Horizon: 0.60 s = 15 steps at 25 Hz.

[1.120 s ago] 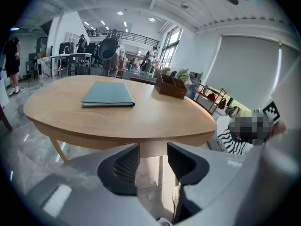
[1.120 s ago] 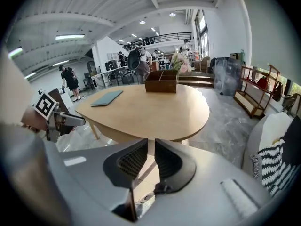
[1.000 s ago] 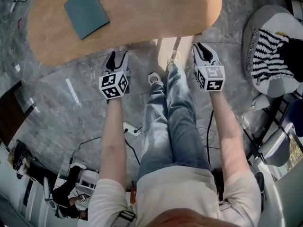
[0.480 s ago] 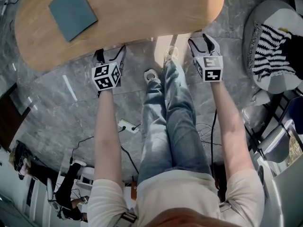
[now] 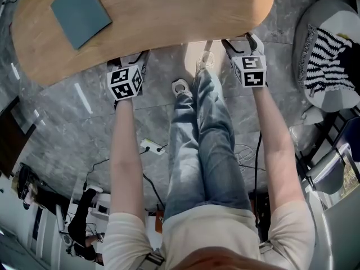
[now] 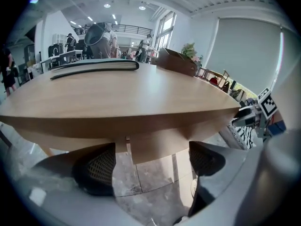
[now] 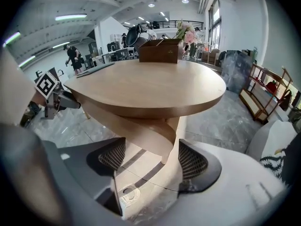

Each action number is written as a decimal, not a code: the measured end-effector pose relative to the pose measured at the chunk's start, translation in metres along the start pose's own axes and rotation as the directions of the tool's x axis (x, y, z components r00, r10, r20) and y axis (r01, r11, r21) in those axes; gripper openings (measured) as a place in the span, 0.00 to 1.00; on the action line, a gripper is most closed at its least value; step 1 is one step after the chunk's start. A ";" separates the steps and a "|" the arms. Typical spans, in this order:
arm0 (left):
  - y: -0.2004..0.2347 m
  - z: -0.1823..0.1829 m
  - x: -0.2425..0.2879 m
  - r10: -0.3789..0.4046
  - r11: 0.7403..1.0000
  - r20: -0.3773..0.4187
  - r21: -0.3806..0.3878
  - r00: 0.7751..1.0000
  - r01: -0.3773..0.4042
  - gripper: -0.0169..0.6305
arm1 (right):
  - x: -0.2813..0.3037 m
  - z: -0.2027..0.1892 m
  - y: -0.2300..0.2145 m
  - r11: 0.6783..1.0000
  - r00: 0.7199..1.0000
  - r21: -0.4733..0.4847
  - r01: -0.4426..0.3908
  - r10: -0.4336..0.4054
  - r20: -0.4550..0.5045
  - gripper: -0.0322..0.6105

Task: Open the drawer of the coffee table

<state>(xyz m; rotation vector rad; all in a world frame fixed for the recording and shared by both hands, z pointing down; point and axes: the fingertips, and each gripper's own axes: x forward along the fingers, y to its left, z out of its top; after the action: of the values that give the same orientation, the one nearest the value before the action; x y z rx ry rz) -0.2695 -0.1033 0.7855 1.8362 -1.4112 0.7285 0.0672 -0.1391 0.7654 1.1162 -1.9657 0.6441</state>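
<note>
The oval wooden coffee table (image 5: 169, 16) fills the top of the head view. Under its near rim sits a wooden drawer front (image 6: 157, 145), with a seam at its left end. My left gripper (image 5: 129, 59) is at the table's near edge, left of the person's legs. In the left gripper view its jaws (image 6: 150, 161) are open and have just been opening, with the drawer front beyond them and nothing gripped. My right gripper (image 5: 237, 40) is at the rim further right. It (image 7: 151, 159) is open too, has just been opening, and faces the curved wooden apron (image 7: 136, 126).
A grey-blue book (image 5: 80, 13) lies on the tabletop at left. A brown box with flowers (image 7: 160, 51) stands at the table's far end. The person's legs (image 5: 205, 139) and shoes (image 5: 181, 87) reach under the table. A striped cushion (image 5: 332, 55) lies right; a power strip (image 5: 149, 147) is on the floor.
Both grippers have moved forward and down to the table's near rim. Their jaws stand wider apart than a second ago.
</note>
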 end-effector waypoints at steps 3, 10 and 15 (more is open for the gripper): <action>0.000 0.003 0.005 -0.004 1.000 -0.003 -0.002 1.000 0.004 0.80 | 0.008 0.001 -0.001 1.000 1.000 -0.012 -0.008 0.008 -0.004 0.61; -0.004 0.003 0.005 -0.004 1.000 -0.004 -0.006 1.000 0.004 0.80 | 0.017 0.004 0.003 0.999 1.000 -0.027 -0.031 0.031 -0.005 0.61; -0.013 0.005 0.004 -0.022 0.999 -0.017 0.026 1.000 0.022 0.70 | 0.017 0.005 0.005 0.999 0.999 -0.024 -0.041 0.040 -0.013 0.60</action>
<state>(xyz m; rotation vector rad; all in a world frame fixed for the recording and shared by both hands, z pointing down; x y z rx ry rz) -0.2555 -0.1072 0.7831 1.8586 -1.3750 0.7528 0.0561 -0.1487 0.7760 1.0576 -1.9849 0.6453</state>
